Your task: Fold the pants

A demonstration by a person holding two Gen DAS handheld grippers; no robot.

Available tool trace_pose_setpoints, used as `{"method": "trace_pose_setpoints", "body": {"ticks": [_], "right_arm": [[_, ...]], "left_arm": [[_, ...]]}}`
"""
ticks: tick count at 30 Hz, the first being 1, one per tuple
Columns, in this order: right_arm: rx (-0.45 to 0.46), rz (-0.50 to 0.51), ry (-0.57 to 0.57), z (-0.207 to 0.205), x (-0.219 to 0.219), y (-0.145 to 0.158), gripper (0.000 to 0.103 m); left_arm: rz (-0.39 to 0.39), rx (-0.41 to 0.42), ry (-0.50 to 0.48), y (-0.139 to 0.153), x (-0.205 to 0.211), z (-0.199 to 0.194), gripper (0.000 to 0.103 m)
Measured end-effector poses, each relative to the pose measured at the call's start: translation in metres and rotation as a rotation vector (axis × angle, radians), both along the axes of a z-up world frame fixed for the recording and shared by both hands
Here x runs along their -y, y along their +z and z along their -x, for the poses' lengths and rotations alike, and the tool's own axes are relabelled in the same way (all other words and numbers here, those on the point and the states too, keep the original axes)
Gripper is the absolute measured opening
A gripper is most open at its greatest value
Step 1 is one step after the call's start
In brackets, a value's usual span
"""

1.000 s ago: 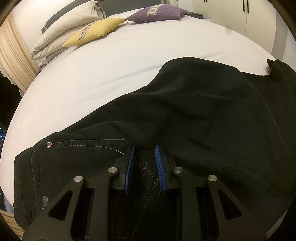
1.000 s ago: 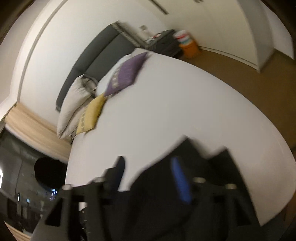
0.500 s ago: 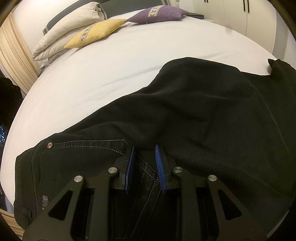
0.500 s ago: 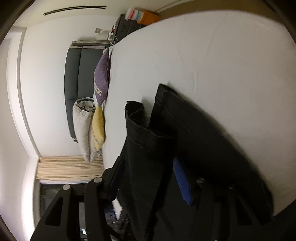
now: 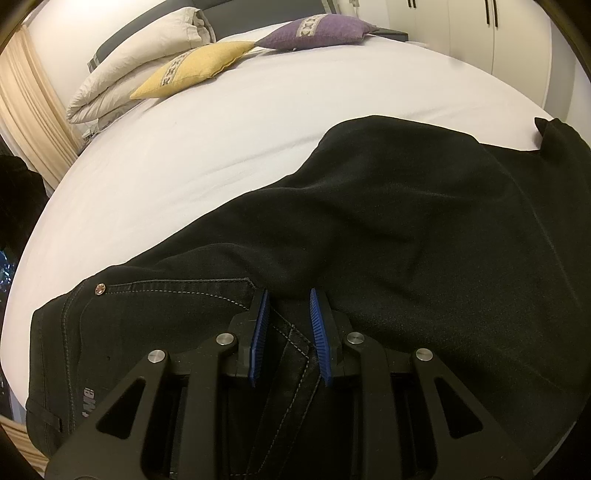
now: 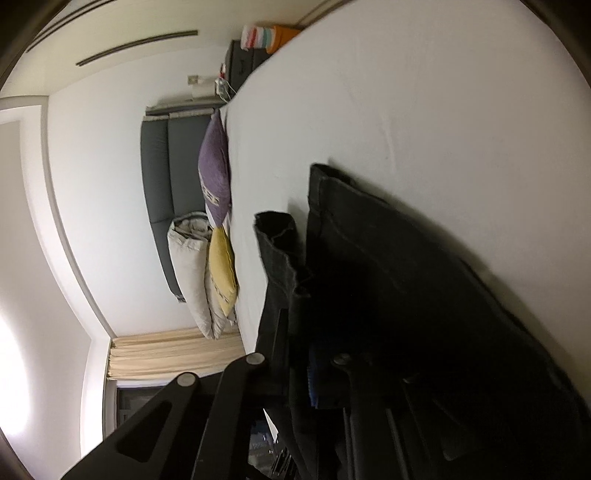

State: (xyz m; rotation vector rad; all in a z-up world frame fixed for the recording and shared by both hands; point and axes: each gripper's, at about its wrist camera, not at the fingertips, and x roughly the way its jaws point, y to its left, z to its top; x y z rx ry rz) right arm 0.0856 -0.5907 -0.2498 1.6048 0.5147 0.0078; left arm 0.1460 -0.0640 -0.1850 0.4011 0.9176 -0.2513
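Observation:
Black pants lie across the white bed, waistband and back pocket at the lower left, legs running right. My left gripper rests low on the seat of the pants by the pocket seam; its blue pads stand a little apart with fabric bunched between them. In the right wrist view, rolled sideways, my right gripper is shut on one pant leg near its hem and holds that leg up over the other leg, which lies flat on the bed.
A yellow cushion, a purple cushion and white pillows sit at the head of the bed. Beige curtains hang at the left. White wardrobe doors stand at the back right. A nightstand shows in the right wrist view.
My right gripper has rolled sideways and carried the held pant leg up over the other leg. My left gripper has stayed on the seat of the pants.

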Motion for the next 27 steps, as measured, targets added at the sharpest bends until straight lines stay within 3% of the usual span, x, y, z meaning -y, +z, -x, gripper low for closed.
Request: {"method": "trace_pose_setpoints", "body": {"ticks": [5,12,14,16,18,20,27], "right_arm": [[-0.03,0.108,-0.064,0.01,-0.001,0.028,0.006],[-0.159,0.349,-0.061,0.028,-0.012,0.107,0.006],[-0.232,0.341,-0.057,0.03,-0.008,0.101,0.007],[-0.357,0.268,-0.057,0.038,-0.001,0.074,0.012],[-0.422,0.202,-0.069,0.058,-0.001,0.055,0.013],[-0.446,0.216,-0.072,0.075,-0.005,0.051,0.016],[-0.406,0.257,-0.122,0.091,0.009,0.068,0.017]], "left_arm": [[-0.002,0.0,0.001,0.0,0.001,0.001,0.023],[-0.003,0.002,0.009,-0.001,0.002,0.001,0.023],[-0.014,0.006,0.012,-0.001,0.005,0.001,0.022],[-0.04,0.014,0.004,-0.002,0.008,0.003,0.023],[-0.086,0.028,-0.016,-0.001,0.014,0.006,0.022],[-0.121,0.037,-0.03,-0.002,0.019,0.008,0.023],[-0.201,0.041,-0.043,-0.003,0.034,0.006,0.023]]}}
